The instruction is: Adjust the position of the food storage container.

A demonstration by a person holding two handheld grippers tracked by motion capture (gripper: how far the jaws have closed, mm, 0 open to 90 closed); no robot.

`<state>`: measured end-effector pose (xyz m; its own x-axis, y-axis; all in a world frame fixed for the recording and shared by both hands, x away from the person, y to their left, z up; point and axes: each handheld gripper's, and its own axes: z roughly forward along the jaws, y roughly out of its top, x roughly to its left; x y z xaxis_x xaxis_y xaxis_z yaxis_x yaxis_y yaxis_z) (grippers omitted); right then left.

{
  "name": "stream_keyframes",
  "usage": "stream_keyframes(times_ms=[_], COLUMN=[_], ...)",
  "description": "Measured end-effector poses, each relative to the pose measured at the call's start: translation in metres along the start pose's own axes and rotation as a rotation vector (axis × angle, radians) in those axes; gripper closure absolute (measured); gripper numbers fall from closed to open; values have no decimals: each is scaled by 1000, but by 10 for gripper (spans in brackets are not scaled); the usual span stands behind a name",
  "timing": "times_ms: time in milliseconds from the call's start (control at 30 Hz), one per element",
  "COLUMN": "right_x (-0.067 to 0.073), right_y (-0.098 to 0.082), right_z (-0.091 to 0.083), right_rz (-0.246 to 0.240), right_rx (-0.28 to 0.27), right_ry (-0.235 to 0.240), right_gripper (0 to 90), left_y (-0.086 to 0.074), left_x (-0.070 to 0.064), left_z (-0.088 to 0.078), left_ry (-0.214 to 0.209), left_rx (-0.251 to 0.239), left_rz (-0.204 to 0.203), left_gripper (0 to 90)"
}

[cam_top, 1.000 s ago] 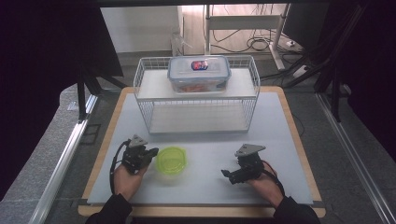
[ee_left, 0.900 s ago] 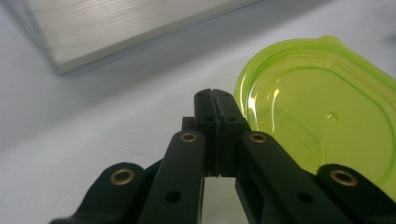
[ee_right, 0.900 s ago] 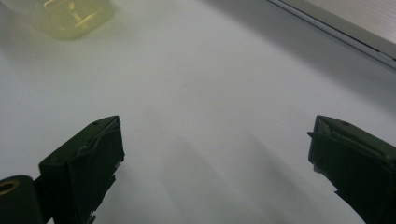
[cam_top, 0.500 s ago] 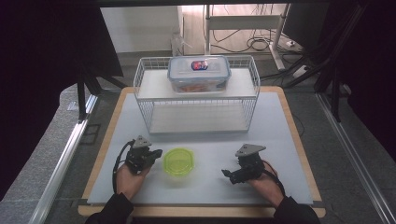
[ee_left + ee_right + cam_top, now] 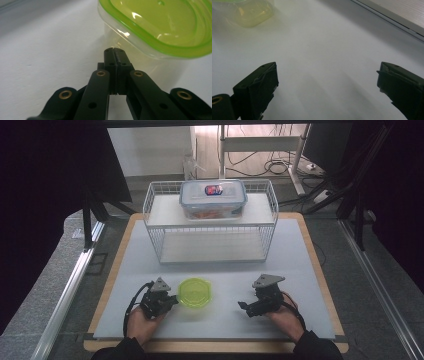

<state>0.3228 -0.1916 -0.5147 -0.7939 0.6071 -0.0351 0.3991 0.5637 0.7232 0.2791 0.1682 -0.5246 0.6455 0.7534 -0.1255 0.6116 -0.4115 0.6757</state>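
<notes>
A small clear container with a lime-green lid [image 5: 195,292] sits on the white table mat between the two hands. My left gripper [image 5: 171,301] is just left of it, jaws pressed together with nothing between them. In the left gripper view the shut tips of the left gripper [image 5: 115,51] rest against the clear side wall under the green lid [image 5: 160,22]. My right gripper [image 5: 243,306] lies to the container's right, a short way off and pointing at it. In the right gripper view the right gripper [image 5: 327,82] has its jaws wide apart over bare mat, and the container [image 5: 249,12] shows at the top left.
A white wire rack [image 5: 157,227] stands at the back of the mat, with a clear lidded food box [image 5: 213,200] on its top shelf. The wooden table edge [image 5: 320,265] frames the mat. Dark stands and cables lie beyond the table.
The green-lidded container has slid to the right, and the left gripper has followed it right with its jaws shut. The right hand has stayed put.
</notes>
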Motion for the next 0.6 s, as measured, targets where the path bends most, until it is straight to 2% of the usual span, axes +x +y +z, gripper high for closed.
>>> stream_keyframes(times_ms=[167, 400, 467, 600], right_x=[0, 1, 1, 0], right_y=[0, 0, 0, 0], right_z=[1, 2, 2, 1], right_rz=[1, -1, 0, 2], right_rx=[1, 7, 6, 6], right_ry=[2, 4, 6, 8], right_gripper=[32, 32, 32, 32], left_y=[3, 11, 12, 11], left_x=[-9, -33, -35, -31], left_z=[5, 18, 20, 16], left_ry=[-19, -66, -59, -41], left_rx=[14, 34, 36, 29], left_rz=[32, 94, 109, 91], left_gripper=[896, 883, 873, 832])
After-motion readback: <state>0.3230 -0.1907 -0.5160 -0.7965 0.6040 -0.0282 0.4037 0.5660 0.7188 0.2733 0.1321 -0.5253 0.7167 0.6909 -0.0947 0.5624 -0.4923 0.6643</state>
